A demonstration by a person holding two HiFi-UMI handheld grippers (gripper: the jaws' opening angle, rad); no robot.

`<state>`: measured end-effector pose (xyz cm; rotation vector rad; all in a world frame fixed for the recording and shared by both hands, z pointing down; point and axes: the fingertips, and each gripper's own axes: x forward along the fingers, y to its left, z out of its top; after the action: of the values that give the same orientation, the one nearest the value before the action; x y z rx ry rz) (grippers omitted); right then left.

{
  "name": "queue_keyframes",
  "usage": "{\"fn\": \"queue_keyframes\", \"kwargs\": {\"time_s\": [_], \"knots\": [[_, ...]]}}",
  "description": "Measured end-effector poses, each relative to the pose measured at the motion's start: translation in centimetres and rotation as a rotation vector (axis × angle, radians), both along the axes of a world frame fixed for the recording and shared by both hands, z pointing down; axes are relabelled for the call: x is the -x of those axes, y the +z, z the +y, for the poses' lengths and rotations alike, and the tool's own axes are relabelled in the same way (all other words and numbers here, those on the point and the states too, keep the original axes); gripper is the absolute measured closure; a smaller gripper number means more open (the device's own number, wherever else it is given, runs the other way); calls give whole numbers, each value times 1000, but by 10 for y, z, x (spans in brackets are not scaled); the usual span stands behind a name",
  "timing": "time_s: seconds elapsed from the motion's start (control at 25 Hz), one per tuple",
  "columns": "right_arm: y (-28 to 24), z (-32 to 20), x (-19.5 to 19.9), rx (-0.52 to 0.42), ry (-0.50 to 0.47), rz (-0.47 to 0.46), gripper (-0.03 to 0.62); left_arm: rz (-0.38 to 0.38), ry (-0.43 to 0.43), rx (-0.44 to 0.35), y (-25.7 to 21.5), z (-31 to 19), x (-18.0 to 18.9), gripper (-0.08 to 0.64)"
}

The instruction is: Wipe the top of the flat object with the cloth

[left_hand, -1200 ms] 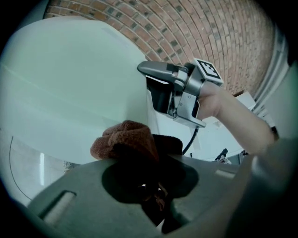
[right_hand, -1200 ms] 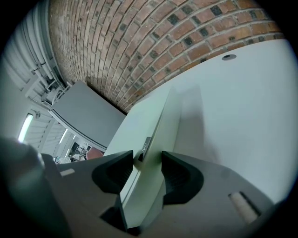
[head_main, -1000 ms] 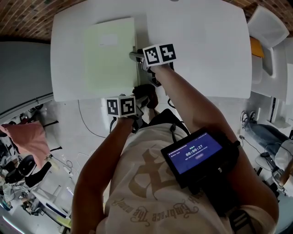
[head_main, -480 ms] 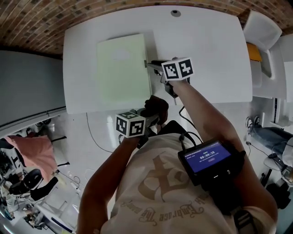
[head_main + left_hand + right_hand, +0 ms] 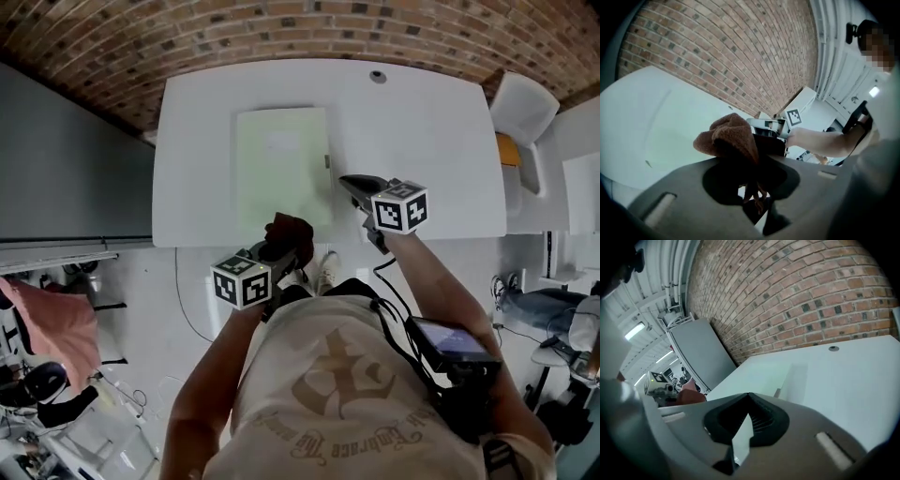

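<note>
Cloth (image 5: 289, 232), brown and bunched, is clamped in my left gripper (image 5: 279, 247), lower centre, at the near edge of the table (image 5: 422, 122). Flat object (image 5: 281, 167) lies just above, upper centre. Right gripper (image 5: 354, 184) jaws just closed on nothing. Risk: the unpinned object may slide under the wipe, or the loose wad may slip.

I'm working in what looks like a lab or workshop room. A bare red-brown brick wall (image 5: 281, 28) stands behind my plain white rectangular table (image 5: 422, 131), with a tall flat grey panel (image 5: 75, 159) beside it. Overhead are exposed white ceiling pipes (image 5: 679, 268) and long strip lights (image 5: 635, 331). Cluttered equipment benches (image 5: 658, 380) stand beyond.
</note>
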<state>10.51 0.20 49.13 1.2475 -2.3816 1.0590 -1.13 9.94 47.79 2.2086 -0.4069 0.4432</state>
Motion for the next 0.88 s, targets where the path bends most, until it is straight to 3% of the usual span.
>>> {"fn": "queue_keyframes", "kwargs": {"time_s": [0.24,0.44,0.72,0.88], "knots": [[-21,32,33,-119,-38,49,584,-23,-76,-110,-10,-23,59,476],[-19,62,52,-168,-2,60,584,-29,-114,-127,-5,-28,98,476],[-24,104,60,-214,93,64,584,-11,-83,-132,-5,-3,115,476],[-33,98,59,-244,141,47,584,6,-52,-170,-12,-9,112,476]]}}
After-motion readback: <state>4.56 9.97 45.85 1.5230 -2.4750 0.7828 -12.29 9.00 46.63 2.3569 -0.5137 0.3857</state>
